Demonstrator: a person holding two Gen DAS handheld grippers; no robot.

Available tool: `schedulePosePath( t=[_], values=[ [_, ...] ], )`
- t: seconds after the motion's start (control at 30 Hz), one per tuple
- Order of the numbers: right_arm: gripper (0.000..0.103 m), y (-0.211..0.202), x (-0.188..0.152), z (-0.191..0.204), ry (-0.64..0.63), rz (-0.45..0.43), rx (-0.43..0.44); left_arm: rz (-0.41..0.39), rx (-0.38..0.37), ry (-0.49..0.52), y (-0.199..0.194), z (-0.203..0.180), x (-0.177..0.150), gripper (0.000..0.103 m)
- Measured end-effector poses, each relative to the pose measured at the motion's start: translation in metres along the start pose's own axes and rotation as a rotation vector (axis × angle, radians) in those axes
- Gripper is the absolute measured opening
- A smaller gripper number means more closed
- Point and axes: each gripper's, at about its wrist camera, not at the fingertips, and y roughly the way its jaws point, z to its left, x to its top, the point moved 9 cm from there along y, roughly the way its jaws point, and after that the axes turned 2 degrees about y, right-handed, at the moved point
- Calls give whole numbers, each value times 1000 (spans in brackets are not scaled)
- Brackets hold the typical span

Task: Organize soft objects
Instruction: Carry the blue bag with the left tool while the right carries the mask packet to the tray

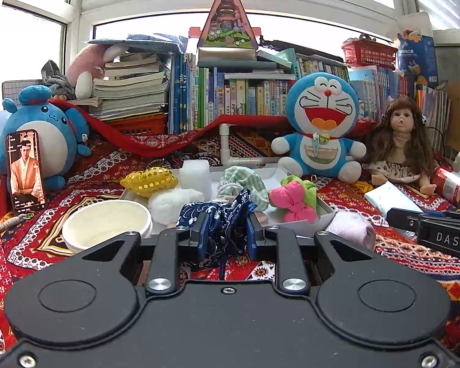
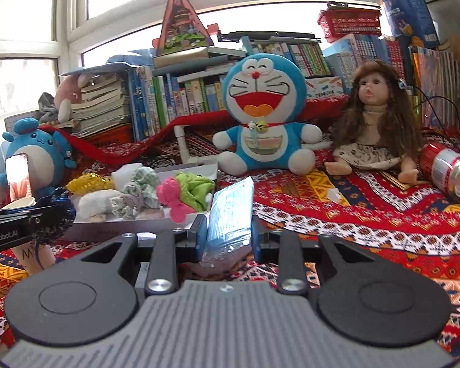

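Both my tongs loaded over the white tray [image 1: 323,211]
Left gripper [image 1: 225,233] clenches navy patterned fabric pouch [image 1: 220,214]; right gripper [image 2: 228,233] grasps pale blue plastic-wrapped pack [image 2: 230,211]

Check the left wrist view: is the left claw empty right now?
No, the left claw is shut on the dark blue patterned cloth, which bunches up between its two fingers.

phone [image 2: 17,170] screen glared out, book titles [image 1: 245,98] illegible
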Motion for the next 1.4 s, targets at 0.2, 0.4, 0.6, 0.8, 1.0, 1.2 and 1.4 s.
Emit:
schedulePosePath(
  t=[0.2, 0.4, 0.6, 0.8, 1.0, 1.2, 1.4],
  values=[
    [34, 3, 14, 15, -30, -17, 35, -8, -32, -45, 1, 15, 17, 23],
    [34, 10, 28, 32, -57, -20, 72, -7, -62, -84, 1, 35, 40, 23],
    [34, 18, 39, 50, -88, -19, 105, 31, -150, -182, 9, 51, 56, 22],
    [34, 27, 45, 63, -101, -8, 137, 83, -219, -268, 24, 69, 73, 22],
    [34, 43, 49, 65, -61, 46, 173, 151, -271, -324, 47, 77, 87, 22],
    [34, 62, 50, 66, -22, 129, 201, 272, -326, -402, 80, 74, 91, 22],
    [34, 81, 39, 75, -13, 227, 240, 378, -322, -438, 115, 68, 90, 22]
  ],
)
